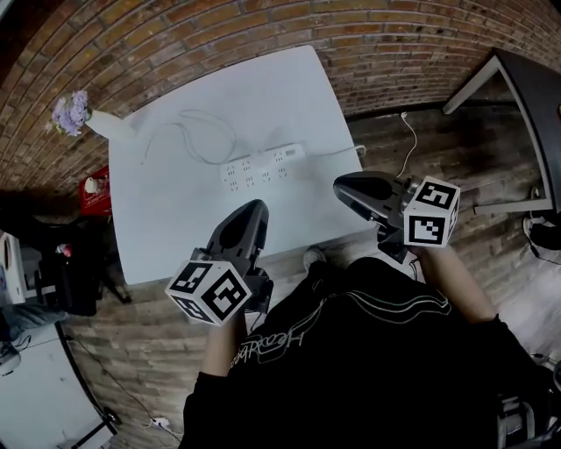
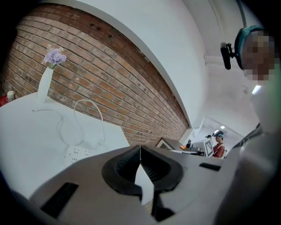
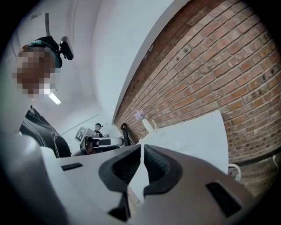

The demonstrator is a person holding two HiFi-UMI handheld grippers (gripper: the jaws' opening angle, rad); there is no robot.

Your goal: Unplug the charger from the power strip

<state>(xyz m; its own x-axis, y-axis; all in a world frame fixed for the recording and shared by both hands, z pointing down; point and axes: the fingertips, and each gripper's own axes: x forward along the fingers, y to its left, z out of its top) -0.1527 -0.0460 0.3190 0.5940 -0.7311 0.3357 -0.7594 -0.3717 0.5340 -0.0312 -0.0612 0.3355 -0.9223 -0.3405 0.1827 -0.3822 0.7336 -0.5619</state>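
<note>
The white script (image 1: pixel 267 345) on the black top (image 1: pixel 386 368) cannot be read.

The table (image 1: pixel 175 219) top is smooth, matt white. At centre frame, the power strip (image 1: pixel 261 165) looks like white plastic with a slight sheen. The wall (image 1: pixel 175 26) along the top is rough red brick. The left gripper (image 1: pixel 255 207) and right gripper (image 1: pixel 338 187) have matt dark-grey plastic shells.

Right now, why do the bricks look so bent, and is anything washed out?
Head view: the wide lens bows the brick courses; the white table is bright, so the power strip barely stands out. Left gripper view: the brick courses curve and the corners go black. Right gripper view: same bending and dark corners.
</note>
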